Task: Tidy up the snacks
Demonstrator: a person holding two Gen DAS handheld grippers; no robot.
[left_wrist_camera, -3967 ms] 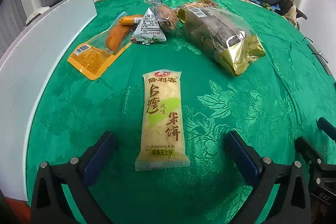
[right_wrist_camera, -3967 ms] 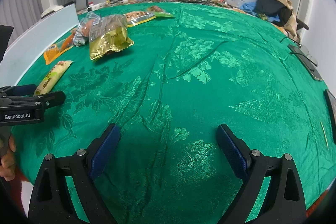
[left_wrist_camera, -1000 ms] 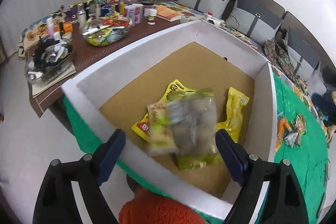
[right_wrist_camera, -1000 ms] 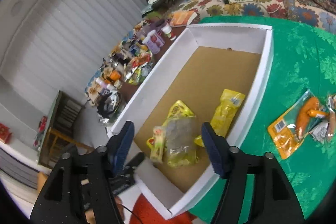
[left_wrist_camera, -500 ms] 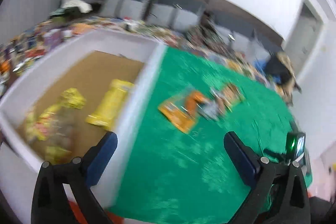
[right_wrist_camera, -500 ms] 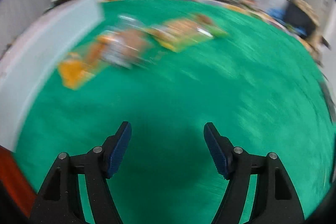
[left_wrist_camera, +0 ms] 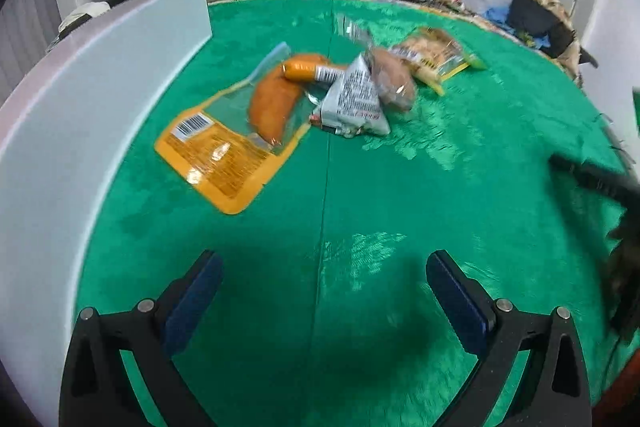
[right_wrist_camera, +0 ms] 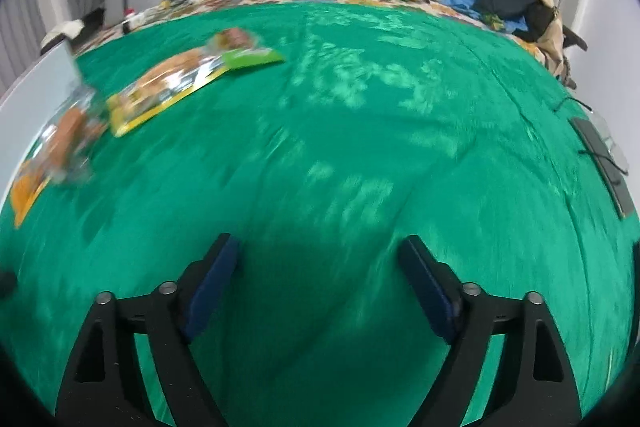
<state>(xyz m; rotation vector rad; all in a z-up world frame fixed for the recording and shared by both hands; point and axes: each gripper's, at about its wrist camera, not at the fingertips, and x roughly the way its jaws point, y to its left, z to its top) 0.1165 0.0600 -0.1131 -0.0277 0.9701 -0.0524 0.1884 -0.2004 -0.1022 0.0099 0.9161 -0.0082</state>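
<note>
Green patterned cloth (left_wrist_camera: 360, 187) lay bare between both empty, wide-open grippers, left gripper (left_wrist_camera: 322, 281) nearer the orange sausage packet (left_wrist_camera: 228, 151) ahead-left, right gripper (right_wrist_camera: 320, 269) farther.

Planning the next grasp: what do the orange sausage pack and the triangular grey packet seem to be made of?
Orange sausage pack: looks like glossy thin plastic film, with a clear window showing the sausage. Triangular grey packet: probably foil-like printed film, creased and shiny; blur leaves it uncertain.

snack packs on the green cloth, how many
5: orange pouch by the white box wall, sausage stick, silver triangle pack, brown one, yellow-green pack farthest. Overlaps may hide more.
</note>
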